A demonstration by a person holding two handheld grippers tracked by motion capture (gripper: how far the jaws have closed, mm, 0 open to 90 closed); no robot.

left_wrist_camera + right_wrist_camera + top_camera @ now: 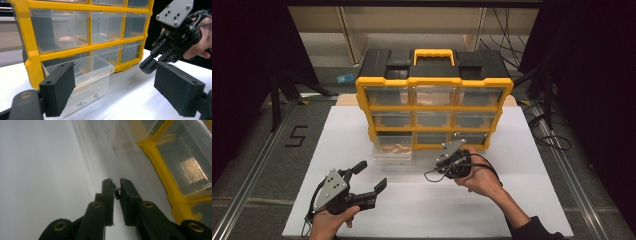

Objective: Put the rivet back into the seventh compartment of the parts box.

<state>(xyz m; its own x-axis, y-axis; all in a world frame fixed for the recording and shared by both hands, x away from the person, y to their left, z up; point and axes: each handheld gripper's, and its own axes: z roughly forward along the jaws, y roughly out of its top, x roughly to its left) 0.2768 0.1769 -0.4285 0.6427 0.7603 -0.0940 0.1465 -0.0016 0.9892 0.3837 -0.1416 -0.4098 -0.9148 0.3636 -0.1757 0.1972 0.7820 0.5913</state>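
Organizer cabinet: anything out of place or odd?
One thing: the bottom-left clear drawer is pulled well out of the yellow cabinet, while the other drawers sit flush. Small screws lie inside it. The right tongs pinch a small dark screw-like part. Nothing looks spilled or damaged.

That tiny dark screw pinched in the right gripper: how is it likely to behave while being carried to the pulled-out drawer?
The screw looks small against the right gripper, held only at the jaw tips, so it may twist or slip. It is probably stiff and very light. Dropped on the smooth white table, it would likely roll. The clear drawer already holds similar screws.
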